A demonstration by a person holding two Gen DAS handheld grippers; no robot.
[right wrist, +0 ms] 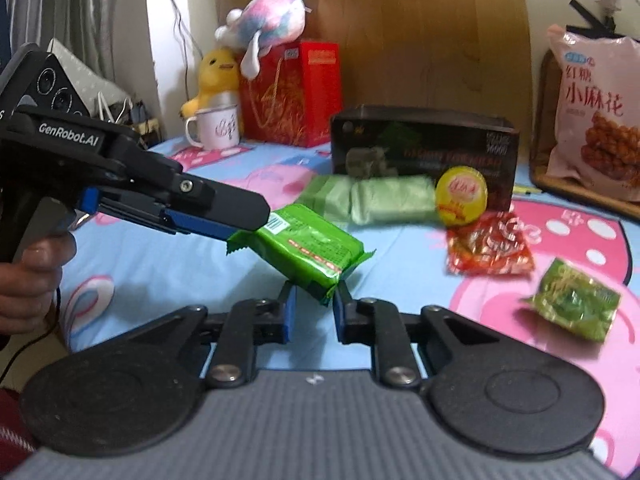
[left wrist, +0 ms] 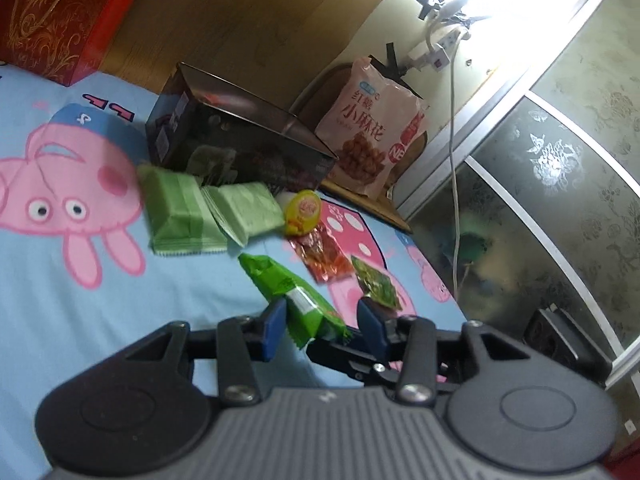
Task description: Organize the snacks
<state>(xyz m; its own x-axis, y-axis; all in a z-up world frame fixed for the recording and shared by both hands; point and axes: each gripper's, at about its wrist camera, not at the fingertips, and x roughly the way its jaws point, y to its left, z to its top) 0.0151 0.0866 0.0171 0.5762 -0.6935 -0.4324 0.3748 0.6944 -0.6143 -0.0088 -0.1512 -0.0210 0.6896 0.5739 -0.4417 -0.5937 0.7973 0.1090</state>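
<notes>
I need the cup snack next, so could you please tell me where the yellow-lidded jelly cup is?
In the right wrist view, the yellow-lidded jelly cup stands against the dark box, between the pale green packets and the red packet.

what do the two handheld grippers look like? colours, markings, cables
Both match: grey ribbed body, two round black discs, black linkage arms with silver bolts, blue pads inside black fingers. The right gripper shows this head-on. The left gripper, seen side-on, has white "GenRobot.AI" lettering, a black pistol-style handle and a thin black cable trailing below.
</notes>
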